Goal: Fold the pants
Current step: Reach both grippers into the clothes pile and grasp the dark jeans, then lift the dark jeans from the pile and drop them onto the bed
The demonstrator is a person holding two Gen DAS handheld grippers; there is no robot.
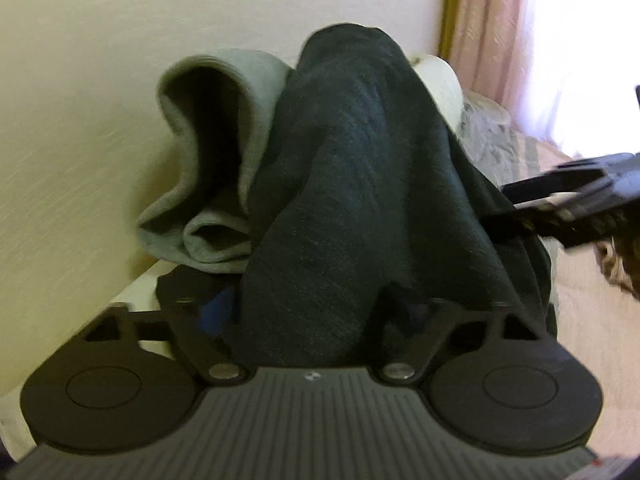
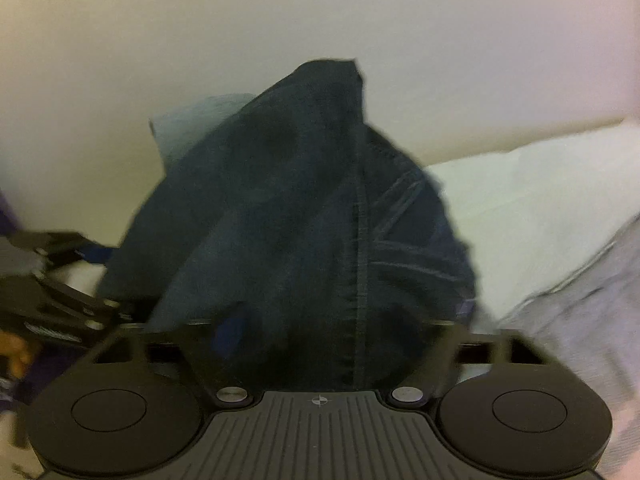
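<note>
Cream wall [image 1: 80, 80] fills the background, with a pink curtain [image 1: 492, 28] right of the left gripper [image 1: 316, 316]. Dark pants [image 1: 340, 184] bunch between both sets of jaws — left and right gripper [image 2: 320, 332] each pinch the cloth — above a white sheet [image 2: 532, 208].

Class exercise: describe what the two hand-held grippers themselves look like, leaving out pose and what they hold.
Each hand-held gripper, left and right, is matt black: a ribbed grey-black centre plate with a small crosshair mark, two round discs at the sides, silver pivot screws and blue finger pads.
</note>
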